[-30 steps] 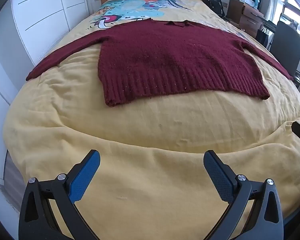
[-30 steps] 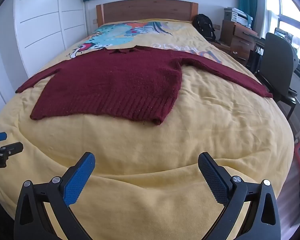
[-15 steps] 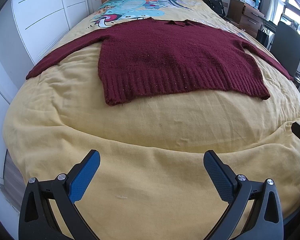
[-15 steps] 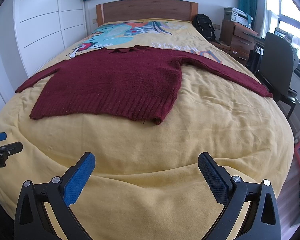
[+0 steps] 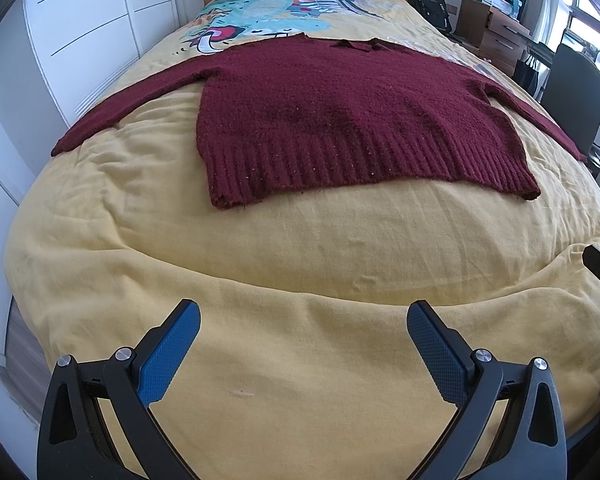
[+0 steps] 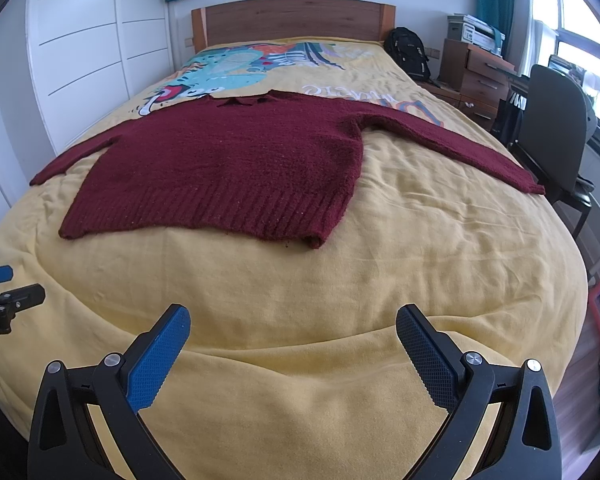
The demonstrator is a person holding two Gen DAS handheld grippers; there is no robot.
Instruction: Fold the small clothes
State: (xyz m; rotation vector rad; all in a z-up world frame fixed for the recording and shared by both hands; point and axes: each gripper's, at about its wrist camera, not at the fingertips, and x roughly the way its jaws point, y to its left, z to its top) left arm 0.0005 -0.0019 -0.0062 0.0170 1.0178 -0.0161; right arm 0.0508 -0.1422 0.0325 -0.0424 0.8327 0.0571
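A dark red knitted sweater (image 5: 352, 116) lies flat on the yellow bedspread (image 5: 300, 248), sleeves spread out to both sides, ribbed hem toward me. It also shows in the right wrist view (image 6: 236, 168). My left gripper (image 5: 303, 320) is open and empty, held over the near end of the bed, well short of the hem. My right gripper (image 6: 293, 322) is open and empty too, to the right of the left one. The edge of each gripper shows in the other's view.
The bed has a wooden headboard (image 6: 292, 20). White wardrobe doors (image 6: 84, 48) stand on the left. A black chair (image 6: 556, 120), a wooden drawer unit (image 6: 476, 76) and a black backpack (image 6: 408, 56) stand on the right.
Both grippers have moved slightly forward toward the sweater. Nothing else has changed.
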